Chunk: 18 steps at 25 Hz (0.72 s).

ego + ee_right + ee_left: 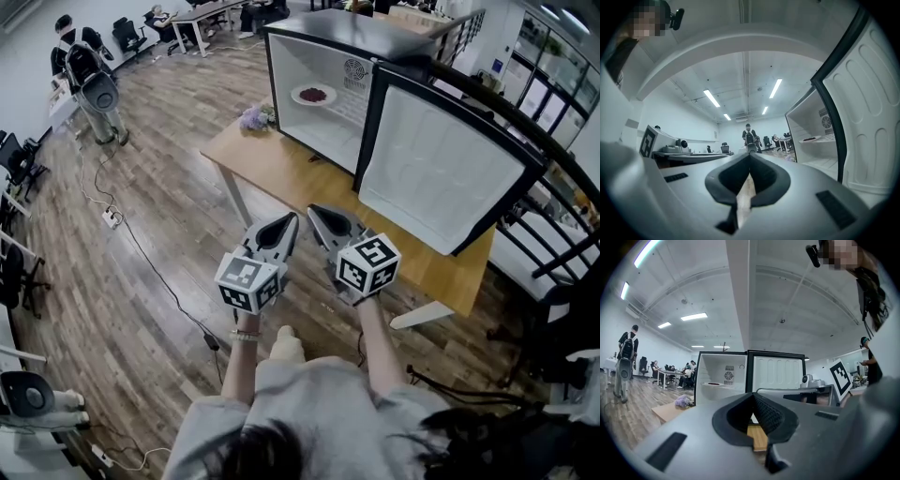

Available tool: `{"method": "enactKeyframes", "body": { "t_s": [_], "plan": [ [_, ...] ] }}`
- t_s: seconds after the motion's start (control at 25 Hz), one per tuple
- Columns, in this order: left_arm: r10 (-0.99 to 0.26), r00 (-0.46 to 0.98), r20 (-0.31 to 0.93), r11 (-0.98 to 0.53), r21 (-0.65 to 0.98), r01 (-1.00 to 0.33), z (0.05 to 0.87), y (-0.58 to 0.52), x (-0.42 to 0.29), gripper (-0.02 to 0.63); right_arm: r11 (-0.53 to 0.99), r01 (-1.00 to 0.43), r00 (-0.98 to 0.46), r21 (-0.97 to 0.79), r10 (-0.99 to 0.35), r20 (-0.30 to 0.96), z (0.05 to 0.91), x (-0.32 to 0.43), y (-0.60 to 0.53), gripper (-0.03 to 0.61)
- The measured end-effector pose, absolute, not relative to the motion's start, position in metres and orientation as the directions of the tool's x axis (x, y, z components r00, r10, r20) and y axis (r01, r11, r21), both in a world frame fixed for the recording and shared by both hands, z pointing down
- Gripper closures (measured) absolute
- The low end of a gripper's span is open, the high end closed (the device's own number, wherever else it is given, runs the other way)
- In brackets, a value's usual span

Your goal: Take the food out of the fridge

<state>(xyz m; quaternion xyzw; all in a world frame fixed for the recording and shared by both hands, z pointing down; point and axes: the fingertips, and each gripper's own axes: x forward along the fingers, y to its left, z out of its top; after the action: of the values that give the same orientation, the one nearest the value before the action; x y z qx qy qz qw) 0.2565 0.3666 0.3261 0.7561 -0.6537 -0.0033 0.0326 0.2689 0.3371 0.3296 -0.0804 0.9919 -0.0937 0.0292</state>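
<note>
A small black fridge (356, 28) stands on a wooden table (272, 169) with its door (441, 173) swung wide open to the right. Inside, on the white shelf, lies a white plate of dark red food (314, 95), also seen as the plate (712, 383) in the left gripper view and the plate (812, 138) in the right gripper view. My left gripper (292, 218) and right gripper (311, 210) are held side by side, level, over the table's near edge, well short of the fridge. Both are shut with nothing between the jaws, the left gripper (753, 394) and the right gripper (750, 154) alike.
A bunch of purple flowers (253, 117) lies on the table left of the fridge. The open door (867, 117) is close on my right. A person wearing equipment (89, 80) stands far left; cables (112, 217) run over the wood floor. A black railing (525, 122) borders the right.
</note>
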Motion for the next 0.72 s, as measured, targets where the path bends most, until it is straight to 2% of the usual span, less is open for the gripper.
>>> {"method": "enactKeyframes", "body": {
  "t_s": [0.72],
  "plan": [
    [-0.971,0.236,0.039,-0.234,0.064,-0.97,0.322,0.281,0.171,0.606,0.954,-0.216,-0.973,-0.208,-0.229,-0.039,0.326,0.186,0.254,0.571]
  ]
}}
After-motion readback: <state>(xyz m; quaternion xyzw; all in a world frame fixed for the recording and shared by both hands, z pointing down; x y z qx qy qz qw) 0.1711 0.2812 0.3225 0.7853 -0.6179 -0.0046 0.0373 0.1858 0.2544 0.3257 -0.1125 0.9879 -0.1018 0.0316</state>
